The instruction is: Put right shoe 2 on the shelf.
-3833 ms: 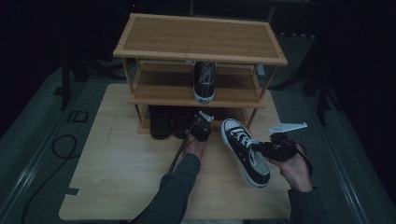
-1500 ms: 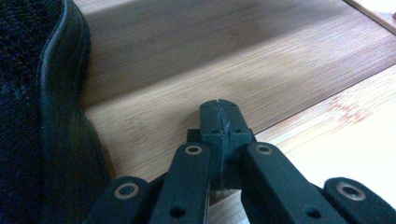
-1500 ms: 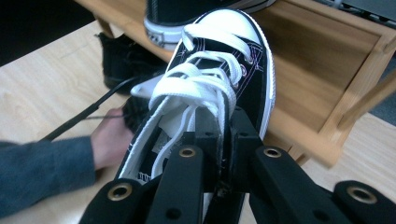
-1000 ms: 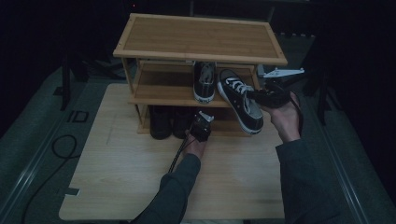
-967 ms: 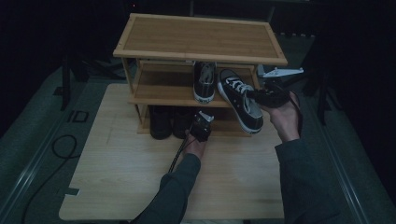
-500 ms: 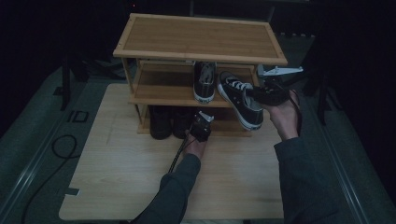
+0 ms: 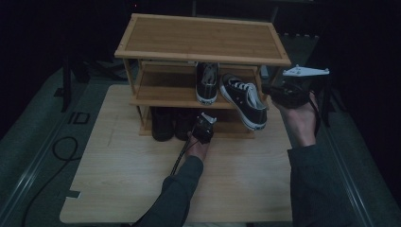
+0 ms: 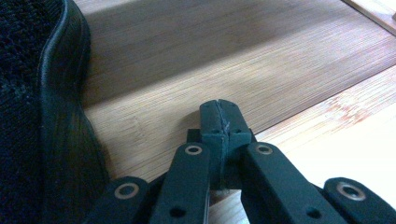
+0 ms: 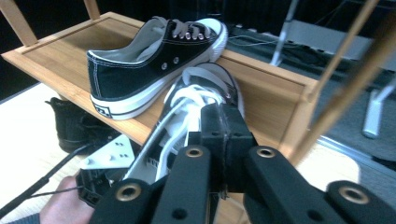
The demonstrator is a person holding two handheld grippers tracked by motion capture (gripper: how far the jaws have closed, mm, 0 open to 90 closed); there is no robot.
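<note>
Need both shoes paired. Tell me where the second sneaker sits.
High view: second sneaker lies on the rack's middle shelf, right side, beside the first sneaker, heel overhanging.

The shoe rack [image 7: 203,40] is pale bamboo-like wood, smooth, with a fine straight grain and a soft satin sheen. The table [image 7: 118,179] beneath looks like a lighter wood laminate — flat and matt. The two sneakers [image 9: 154,60], [image 9: 196,112] on the rack's middle shelf are black canvas, matt, with white stitching, small metal eyelets, woven laces and smooth white rubber edging. By the left gripper [image 8: 219,114], of matt black plastic with bright rivets, a dark shoe [image 8: 32,107] shows coarse, fuzzy cloth over a smooth, slightly glossy rubber rim.
</note>
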